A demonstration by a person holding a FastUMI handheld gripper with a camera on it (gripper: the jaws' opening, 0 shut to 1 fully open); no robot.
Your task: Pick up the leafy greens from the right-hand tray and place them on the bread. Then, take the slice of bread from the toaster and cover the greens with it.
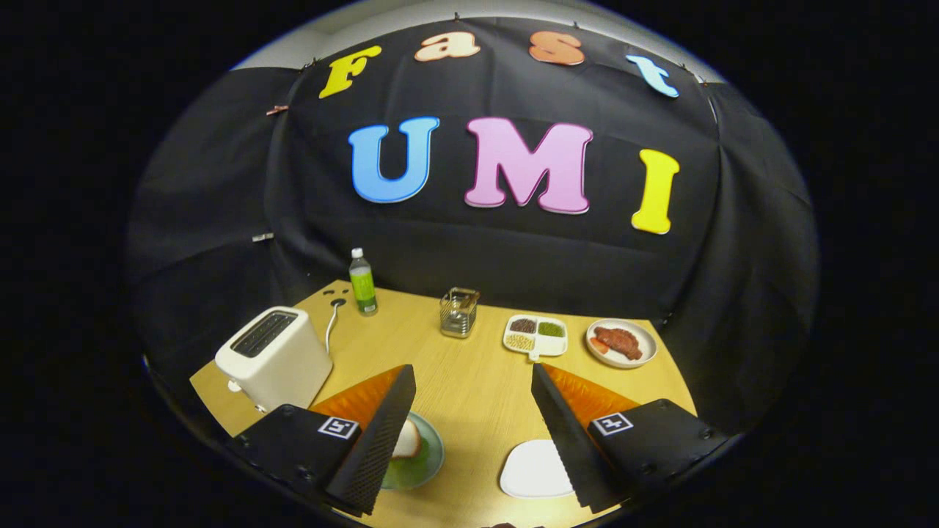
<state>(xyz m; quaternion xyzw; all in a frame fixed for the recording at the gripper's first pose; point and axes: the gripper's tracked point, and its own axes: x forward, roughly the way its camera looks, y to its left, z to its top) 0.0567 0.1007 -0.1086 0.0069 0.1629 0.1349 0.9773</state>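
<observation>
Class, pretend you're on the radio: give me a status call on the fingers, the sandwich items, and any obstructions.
Fingers wide open, holding nothing. Bread on green plate beside left finger; white tray by right finger, no greens visible. Toaster ahead left. Nothing in the way.

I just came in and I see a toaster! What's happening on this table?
Someone is making a sandwich with a hand-held gripper. Its fingers are spread open above the table, holding nothing. Bread lies over greens on a green plate by one finger, and an empty white tray sits by the other. The toaster stands nearby.
</observation>
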